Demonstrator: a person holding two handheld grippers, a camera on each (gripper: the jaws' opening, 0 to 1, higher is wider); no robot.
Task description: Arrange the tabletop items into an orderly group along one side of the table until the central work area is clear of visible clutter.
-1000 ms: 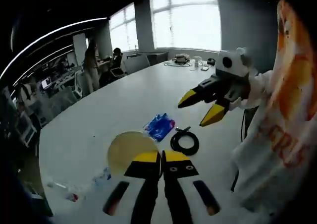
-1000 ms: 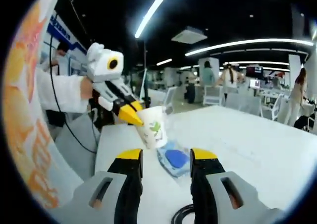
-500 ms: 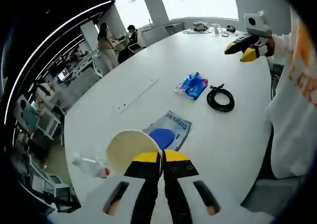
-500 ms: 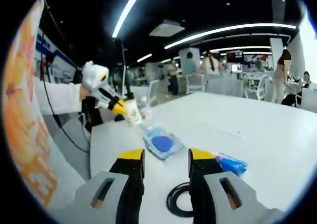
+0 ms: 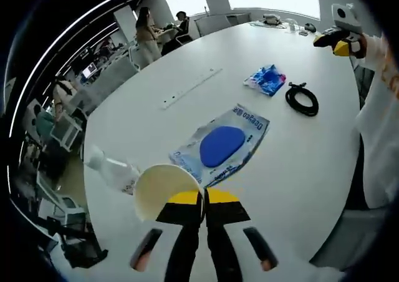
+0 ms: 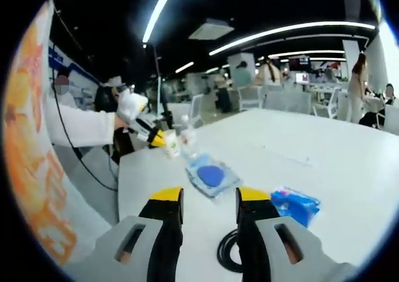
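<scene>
The left gripper pinches only the paper cup rim, jaws closed on it, near the worktop edge beside a plastic bottle. A thin rim grip may slip or crumple. The right gripper has its jaws wide and empty.

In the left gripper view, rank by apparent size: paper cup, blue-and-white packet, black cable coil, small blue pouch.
1. blue-and-white packet
2. paper cup, though nearness to the camera inflates it
3. black cable coil and small blue pouch look alike

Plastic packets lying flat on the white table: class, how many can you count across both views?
2. The large packet with a blue oval lies just beyond the paper cup in the left gripper. The small blue packet lies farther off, beside the black cable coil. Others may be hidden.
</scene>
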